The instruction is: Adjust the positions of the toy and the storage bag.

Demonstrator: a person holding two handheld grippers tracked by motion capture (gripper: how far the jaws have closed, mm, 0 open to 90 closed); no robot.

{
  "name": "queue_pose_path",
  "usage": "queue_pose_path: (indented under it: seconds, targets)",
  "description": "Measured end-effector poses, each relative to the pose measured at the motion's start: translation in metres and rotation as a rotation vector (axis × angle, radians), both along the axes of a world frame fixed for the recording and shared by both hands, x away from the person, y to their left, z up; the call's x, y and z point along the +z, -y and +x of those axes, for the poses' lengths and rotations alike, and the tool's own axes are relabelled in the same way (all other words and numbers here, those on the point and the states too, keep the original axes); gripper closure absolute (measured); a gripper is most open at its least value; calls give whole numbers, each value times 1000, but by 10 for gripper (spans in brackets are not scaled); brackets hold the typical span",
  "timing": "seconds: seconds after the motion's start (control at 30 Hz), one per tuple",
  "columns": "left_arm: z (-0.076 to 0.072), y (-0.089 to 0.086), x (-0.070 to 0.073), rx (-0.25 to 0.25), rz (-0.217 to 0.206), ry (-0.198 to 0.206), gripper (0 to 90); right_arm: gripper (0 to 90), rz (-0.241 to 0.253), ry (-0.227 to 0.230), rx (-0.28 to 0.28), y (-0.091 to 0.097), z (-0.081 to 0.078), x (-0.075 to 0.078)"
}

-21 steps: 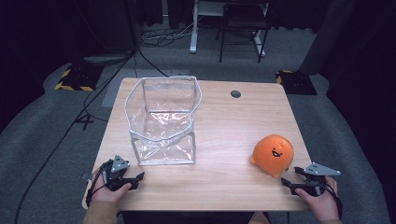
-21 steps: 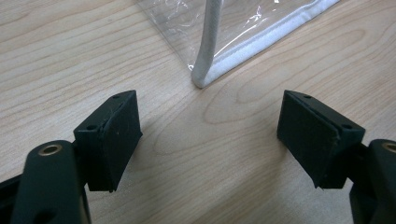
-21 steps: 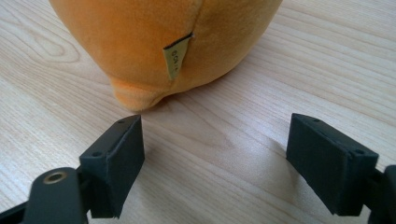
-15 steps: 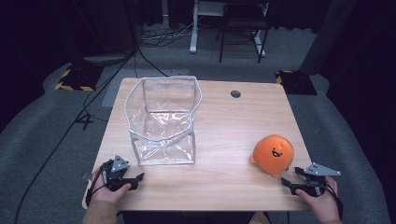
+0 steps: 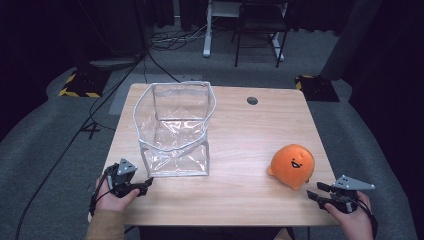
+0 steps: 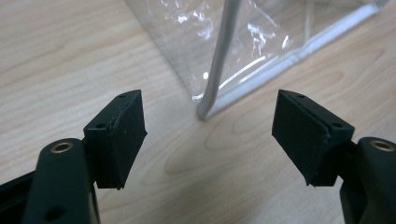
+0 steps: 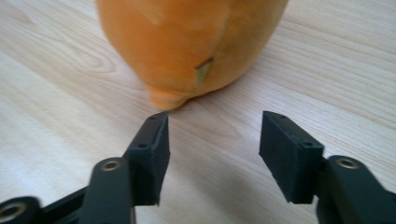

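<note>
Wooden table (image 5: 240,150), orange plush toy (image 5: 292,166) just beyond open right gripper (image 5: 320,191)

A light wooden table (image 5: 240,200) with a round dark grommet (image 5: 252,100) near its far edge stands on grey carpet (image 5: 350,130). Beyond it are a dark chair (image 5: 260,25), white desk legs (image 5: 206,30), floor cables (image 5: 170,40) and 2 yellow-black striped pads (image 5: 80,85).

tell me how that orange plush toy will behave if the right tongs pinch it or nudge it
The orange plush toy looks soft and stuffed, so it would probably squash between the right tongs rather than resist. Its rounded body suggests a nudge could roll or tip it on the smooth table. It is likely light for its size, and the fuzzy fabric should not slip much.
</note>
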State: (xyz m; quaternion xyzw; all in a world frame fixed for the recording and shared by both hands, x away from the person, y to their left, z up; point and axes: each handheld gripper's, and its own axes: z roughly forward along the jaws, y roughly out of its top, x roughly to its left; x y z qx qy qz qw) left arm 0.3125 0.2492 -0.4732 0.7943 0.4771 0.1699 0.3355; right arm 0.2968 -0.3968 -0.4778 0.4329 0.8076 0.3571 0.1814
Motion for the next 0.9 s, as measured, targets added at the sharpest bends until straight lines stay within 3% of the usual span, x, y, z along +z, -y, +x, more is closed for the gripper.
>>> queue_pose_path:
  seconds: [0.17,0.33,0.4,0.57,0.9]
  targets:
    - [4,4,6,-12,-5,19,290,466,-11,9,10,-5,-7,17]
    - [9,6,7,-18,-4,12,294,468,-16,23,40,-18,-12,43]
    - [9,6,8,-11,-9,12,292,468,-15,24,44,-20,-12,46]
    - [8,4,13,-16,-14,20,292,473,-3,32,92,-34,-7,69]
    - [4,1,20,-13,-21,38,329,476,17,62,155,-61,9,88]
